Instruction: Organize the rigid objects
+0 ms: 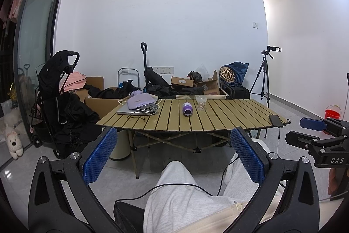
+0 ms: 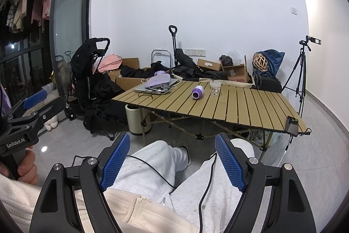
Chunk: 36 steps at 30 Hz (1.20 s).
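Observation:
A purple bottle (image 1: 187, 109) lies on its side on the slatted folding table (image 1: 229, 117), next to an upright clear glass jar (image 1: 201, 103). Both show in the right wrist view too: the bottle (image 2: 197, 92) and the jar (image 2: 214, 88) on the table (image 2: 240, 106). My left gripper (image 1: 173, 137) is open and empty, held over my lap well short of the table. My right gripper (image 2: 172, 143) is open and empty, also over my lap. Each gripper shows at the edge of the other's view.
A laptop (image 1: 136, 110) with a purple pouch (image 1: 139, 100) and cables lies at the table's far left. A phone (image 1: 276, 119) lies at its right front corner. A stroller (image 1: 56, 88), boxes, black bags and a tripod (image 1: 262, 78) stand around the table.

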Each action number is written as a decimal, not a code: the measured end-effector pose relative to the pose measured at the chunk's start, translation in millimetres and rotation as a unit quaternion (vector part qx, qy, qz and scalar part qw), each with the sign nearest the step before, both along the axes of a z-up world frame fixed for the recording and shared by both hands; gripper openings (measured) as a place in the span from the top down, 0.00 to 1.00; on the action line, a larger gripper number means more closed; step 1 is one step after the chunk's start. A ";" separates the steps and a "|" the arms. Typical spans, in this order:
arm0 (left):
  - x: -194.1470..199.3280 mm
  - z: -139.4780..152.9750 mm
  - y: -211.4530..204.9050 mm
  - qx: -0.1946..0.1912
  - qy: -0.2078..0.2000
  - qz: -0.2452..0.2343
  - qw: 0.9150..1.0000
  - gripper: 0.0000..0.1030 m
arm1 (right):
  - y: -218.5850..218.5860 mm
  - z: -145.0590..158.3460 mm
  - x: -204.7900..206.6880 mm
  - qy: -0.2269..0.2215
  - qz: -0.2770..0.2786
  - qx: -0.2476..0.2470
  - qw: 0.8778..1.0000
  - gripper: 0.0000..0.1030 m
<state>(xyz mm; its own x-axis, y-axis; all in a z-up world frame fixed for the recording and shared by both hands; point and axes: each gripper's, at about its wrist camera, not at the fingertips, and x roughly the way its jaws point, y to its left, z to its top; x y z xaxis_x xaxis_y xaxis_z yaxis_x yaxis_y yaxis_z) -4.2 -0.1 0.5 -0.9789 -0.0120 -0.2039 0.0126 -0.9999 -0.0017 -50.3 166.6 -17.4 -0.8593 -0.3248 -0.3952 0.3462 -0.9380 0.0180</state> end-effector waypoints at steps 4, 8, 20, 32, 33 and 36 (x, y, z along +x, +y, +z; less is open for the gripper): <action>0.1 -0.1 0.0 0.000 0.000 -0.001 1.000 0.00 | 0.3 -0.4 0.0 0.000 0.000 0.000 1.000 0.17; 0.4 -0.2 0.0 0.000 0.000 0.000 1.000 0.00 | -0.4 -1.2 -0.4 -0.001 0.001 0.001 1.000 0.17; -2.4 -5.5 1.6 0.003 -0.006 -0.003 1.000 0.00 | -2.6 -4.7 -2.5 -0.005 0.003 0.000 1.000 0.17; -14.9 -11.4 2.9 0.014 -0.029 -0.019 0.999 0.00 | 1.8 -8.8 -7.1 -0.016 -0.002 -0.007 1.000 0.17; -17.5 -12.2 3.3 0.015 -0.034 -0.021 0.999 0.00 | 1.8 -9.0 -7.5 -0.016 -0.005 -0.007 1.000 0.17; -24.8 -15.7 4.6 0.011 -0.047 -0.029 0.998 0.00 | 5.4 -10.1 -14.0 -0.022 -0.007 -0.013 1.000 0.17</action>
<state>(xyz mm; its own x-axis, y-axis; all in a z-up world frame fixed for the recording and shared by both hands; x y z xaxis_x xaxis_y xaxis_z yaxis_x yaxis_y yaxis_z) -29.0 4.5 -15.2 -0.9541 0.0491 -0.2953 -0.0433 -0.9987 -0.0259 -64.3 172.0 -27.5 -0.8452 -0.3239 -0.4251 0.3318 -0.9416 0.0575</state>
